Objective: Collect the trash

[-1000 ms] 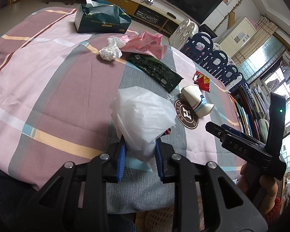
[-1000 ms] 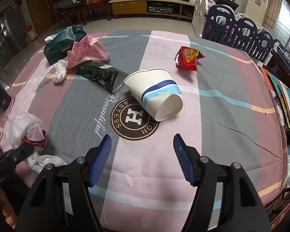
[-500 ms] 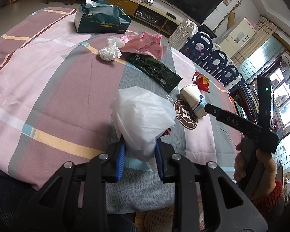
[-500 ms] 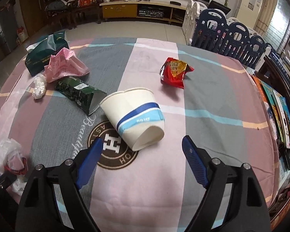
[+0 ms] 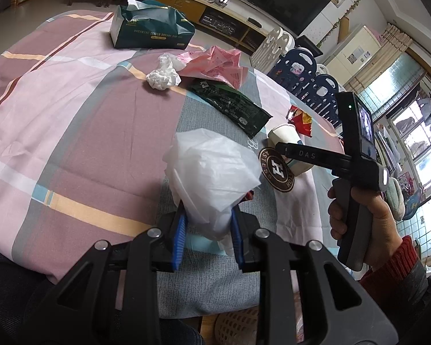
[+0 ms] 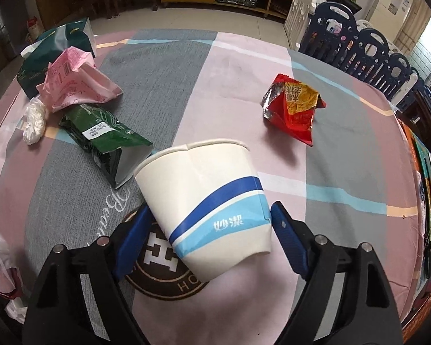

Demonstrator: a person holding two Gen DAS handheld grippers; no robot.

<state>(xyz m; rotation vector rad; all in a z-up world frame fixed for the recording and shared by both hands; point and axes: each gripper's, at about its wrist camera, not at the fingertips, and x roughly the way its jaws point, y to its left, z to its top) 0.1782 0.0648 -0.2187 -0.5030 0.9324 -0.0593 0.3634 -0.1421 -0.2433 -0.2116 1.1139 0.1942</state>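
- Lower centre of the left wrist view: the left tongs (image 5: 206, 234) pinch the gathered neck of a thin white plastic bag (image 5: 212, 169), which bulges up between the blue pads and hides the cloth behind it.
- Bottom of the right wrist view: the right tongs (image 6: 212, 237) are closing, spread wide on both sides of a crumpled white paper cup with blue bands (image 6: 205, 210); the pads do not press it.
- The cup lies on its side over a round brown logo (image 6: 158, 261) on the pink and grey plaid tabletop (image 6: 344, 178).
- Left of the cup: a flattened dark green foil packet (image 6: 106, 138), a crumpled pink wrapper (image 6: 74, 83) and a white tissue wad (image 6: 34, 120).
- Upper right: a red foil snack bag (image 6: 293, 109), well apart.
- Far upper left: a dark green tissue pack (image 6: 57, 49).
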